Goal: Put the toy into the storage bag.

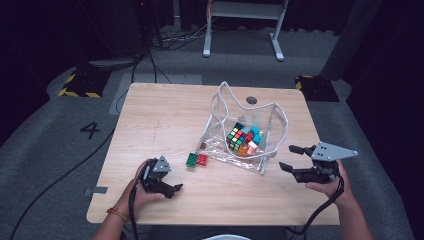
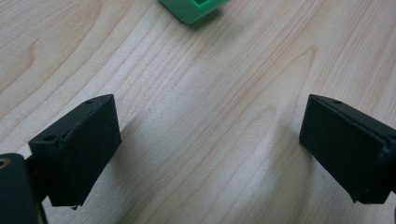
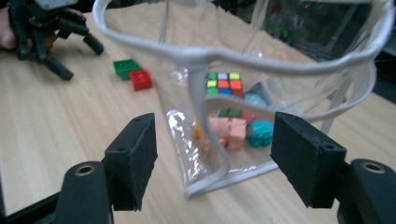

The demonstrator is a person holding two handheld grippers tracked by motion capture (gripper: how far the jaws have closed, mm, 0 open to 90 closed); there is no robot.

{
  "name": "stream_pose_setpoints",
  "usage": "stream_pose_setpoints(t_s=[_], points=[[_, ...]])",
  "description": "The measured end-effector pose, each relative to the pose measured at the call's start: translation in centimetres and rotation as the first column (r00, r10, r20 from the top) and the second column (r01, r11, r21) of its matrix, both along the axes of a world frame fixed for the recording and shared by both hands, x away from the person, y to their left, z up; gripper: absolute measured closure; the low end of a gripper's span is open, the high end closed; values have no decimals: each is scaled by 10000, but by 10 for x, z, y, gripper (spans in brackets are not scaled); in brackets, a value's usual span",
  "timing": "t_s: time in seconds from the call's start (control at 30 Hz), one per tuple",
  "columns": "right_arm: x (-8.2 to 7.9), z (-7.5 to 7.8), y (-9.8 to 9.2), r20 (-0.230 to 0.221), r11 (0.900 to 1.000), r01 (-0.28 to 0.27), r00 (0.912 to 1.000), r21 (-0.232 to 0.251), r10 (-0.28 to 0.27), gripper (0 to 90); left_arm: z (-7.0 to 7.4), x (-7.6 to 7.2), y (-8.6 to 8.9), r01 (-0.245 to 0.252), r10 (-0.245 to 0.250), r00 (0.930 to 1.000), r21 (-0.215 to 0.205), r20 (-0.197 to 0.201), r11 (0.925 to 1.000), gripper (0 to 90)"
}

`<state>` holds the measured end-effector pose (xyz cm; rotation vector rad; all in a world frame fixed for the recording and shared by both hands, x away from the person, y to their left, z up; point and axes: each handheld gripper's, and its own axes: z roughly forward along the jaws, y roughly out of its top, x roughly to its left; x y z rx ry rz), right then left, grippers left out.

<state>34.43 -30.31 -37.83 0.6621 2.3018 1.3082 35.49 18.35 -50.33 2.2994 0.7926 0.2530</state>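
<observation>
A clear plastic bag (image 1: 267, 117) with white trim stands open on the wooden table (image 1: 165, 110). Inside it lie a colour cube (image 1: 235, 137) and several small coloured blocks. A green brick (image 1: 191, 159) and a red brick (image 1: 202, 159) sit side by side just left of the bag. My right gripper (image 1: 290, 157) hovers open to the right of the bag, its jaws facing the bag's near corner (image 3: 205, 184) with a gap still between them. My left gripper (image 1: 175, 191) rests open near the table's front left, with the green brick (image 2: 194, 7) ahead of its empty jaws.
The table's far edge has a small dark round hole (image 1: 251, 100). Grey carpet with cables surrounds the table, and a white frame (image 1: 242, 30) stands beyond it. Bare wood stretches across the table's left half.
</observation>
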Motion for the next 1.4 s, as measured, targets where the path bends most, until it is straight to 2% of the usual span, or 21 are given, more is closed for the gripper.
stream_pose_setpoints(t_s=[0.1, 0.17, 0.27, 0.4, 0.53, 0.6, 0.7, 0.77, 0.87, 0.9, 0.97, 1.0, 1.03, 1.1, 1.13, 1.17, 1.2, 1.23, 1.3, 1.33, 1.4], points=[[-4, -6, 0, 24, 9998, 41, 10000, -170, -40, 316, 0, 0, 0, 0, 0, 10000, 2, 0, 10000, 54], [-10, -15, -1, -230, 10000, -93, 9997, -19, 93, 320, 0, 0, 0, 2, -2, 10000, 3, 1, 10000, 54], [-14, -21, 0, -360, 9999, -106, 9993, -13, 106, 321, 0, 0, 0, -1, 1, 10000, 4, 5, 10000, 54], [-19, -37, 6, -684, 9986, -514, 9963, 88, 519, 324, 0, 0, 0, 0, 0, 10000, -2, 1, 10000, 55], [-20, -50, 17, -727, 9968, -795, 9943, -118, 784, 325, 0, 0, 0, -7, 7, 10000, 6, 8, 10000, 55], [-18, -63, 31, -964, 9921, -1252, 9875, -17, 1245, 328, 0, 0, 0, -1, 1, 10000, 0, 3, 10000, 55], [-14, -76, 52, -1199, 9867, -1622, 9799, -136, 1594, 330, 0, 0, 0, 1, -1, 10000, -1, 1, 10000, 55], [-10, -83, 68, -1226, 9794, -2007, 9729, -246, 1963, 330, 0, 0, 0, -8, 8, 10000, 3, 6, 10000, 55], [-4, -91, 92, -1510, 9727, -2305, 9628, -277, 2239, 326, 0, 0, 0, -7, 7, 10000, 4, 6, 10000, 55], [-2, -95, 104, -1799, 9724, -2313, 9582, -296, 2225, 312, 0, 0, 0, -7, 7, 10000, 0, 2, 10000, 55], [1, -99, 121, -1747, 9644, -2560, 9546, -657, 2414, 309, 0, 0, 0, 1, -1, 10000, -4, -2, 10000, 55], [4, -101, 130, -1478, 9544, -2845, 9516, -906, 2697, 311, 0, 0, 0, -4, 4, 10000, -3, -3, 10000, 55], [7, -101, 141, -1629, 9511, -2923, 9478, -998, 2742, 311, 0, 0, 0, 6, -6, 10000, -1, -3, 10000, 55], [11, -101, 160, -1836, 9510, -3019, 9406, -667, 2857, 305, 0, 0, 0, -9, 9, 10000, 0, 5, 10000, 55], [13, -101, 167, -1692, 9474, -3089, 9413, -838, 2920, 305, 0, 0, 0, -7, 7, 10000, 3, 7, 10000, 55], [19, -101, 176, -1132, 9369, -3303, 9413, -1143, 3181, 302, 0, 0, 0, 3, -3, 10000, -1, 2, 10000, 55], [21, -102, 183, -1117, 9379, -3274, 9424, -1144, 3153, 296, 0, 0, 0, -3, 3, 10000, -1, 2, 10000, 55], [24, -103, 192, -861, 9375, -3210, 9463, -1346, 3117, 294, 0, 0, 0, 7, -7, 10000, -3, -1, 10000, 55], [28, -105, 204, -730, 9427, -2907, 9565, -1637, 2823, 293, 0, 0, 0, 7, -7, 10000, -3, 0, 10000, 56], [31, -106, 207, -767, 9419, -2945, 9553, -1614, 2855, 292, 0, 0, 0, 8, -8, 10000, -18, -16, 10000, 56], [39, -109, 216, -629, 9435, -2796, 9601, -1782, 2726, 290, 0, 0, 0, 13, -13, 10000, -15, -13, 10000, 56]])
